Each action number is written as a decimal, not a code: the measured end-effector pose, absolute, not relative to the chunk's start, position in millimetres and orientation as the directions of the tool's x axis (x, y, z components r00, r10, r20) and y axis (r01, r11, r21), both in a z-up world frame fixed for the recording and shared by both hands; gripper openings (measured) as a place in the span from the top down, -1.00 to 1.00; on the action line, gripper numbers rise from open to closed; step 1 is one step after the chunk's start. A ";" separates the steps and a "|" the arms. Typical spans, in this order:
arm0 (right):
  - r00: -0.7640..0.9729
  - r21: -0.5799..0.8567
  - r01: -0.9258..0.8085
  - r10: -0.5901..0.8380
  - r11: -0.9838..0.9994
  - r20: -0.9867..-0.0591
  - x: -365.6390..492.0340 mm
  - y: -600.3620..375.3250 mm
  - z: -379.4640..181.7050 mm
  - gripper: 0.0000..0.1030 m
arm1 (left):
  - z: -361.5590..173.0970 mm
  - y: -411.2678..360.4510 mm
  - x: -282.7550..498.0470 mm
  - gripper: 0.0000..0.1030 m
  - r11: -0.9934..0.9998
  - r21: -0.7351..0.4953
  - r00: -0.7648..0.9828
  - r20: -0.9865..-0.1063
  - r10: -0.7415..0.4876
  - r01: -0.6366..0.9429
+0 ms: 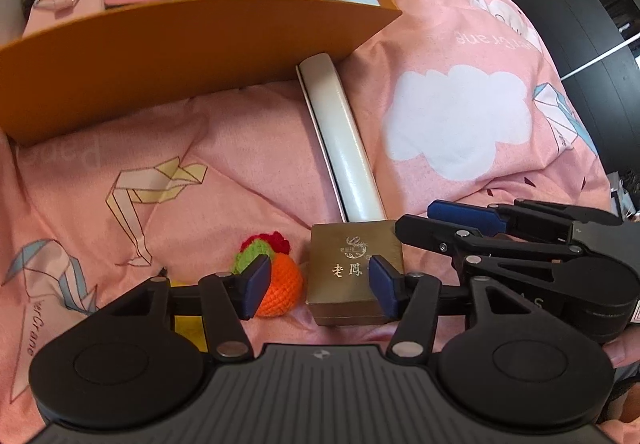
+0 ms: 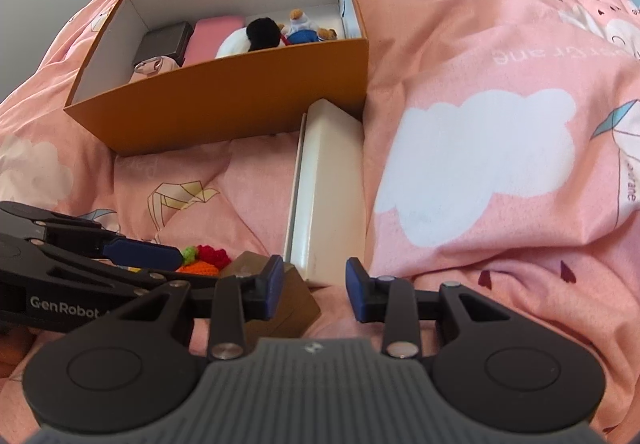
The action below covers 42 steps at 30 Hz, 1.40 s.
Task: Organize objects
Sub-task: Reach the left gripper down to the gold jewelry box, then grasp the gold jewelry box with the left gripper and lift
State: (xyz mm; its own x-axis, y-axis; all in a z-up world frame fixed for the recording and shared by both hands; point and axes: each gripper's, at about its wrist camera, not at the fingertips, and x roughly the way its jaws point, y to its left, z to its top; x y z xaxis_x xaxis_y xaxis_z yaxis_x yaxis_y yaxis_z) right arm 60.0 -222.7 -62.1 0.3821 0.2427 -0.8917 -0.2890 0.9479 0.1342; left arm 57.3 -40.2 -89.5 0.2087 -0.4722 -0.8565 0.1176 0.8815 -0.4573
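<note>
Left wrist view, crochet fruit [image 1: 279,287] beside gold box [image 1: 352,268] (touching)

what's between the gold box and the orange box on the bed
The long white case lies between the gold box and the orange box, its far end against the orange wall; both views show it.
</note>
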 end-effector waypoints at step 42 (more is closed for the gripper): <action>0.289 0.043 -0.393 0.168 0.919 -0.942 53.7 -216.4 -81.4 0.38 | -115.8 -48.5 67.2 -0.35 0.818 -0.575 0.078 -0.817 -0.571 -0.029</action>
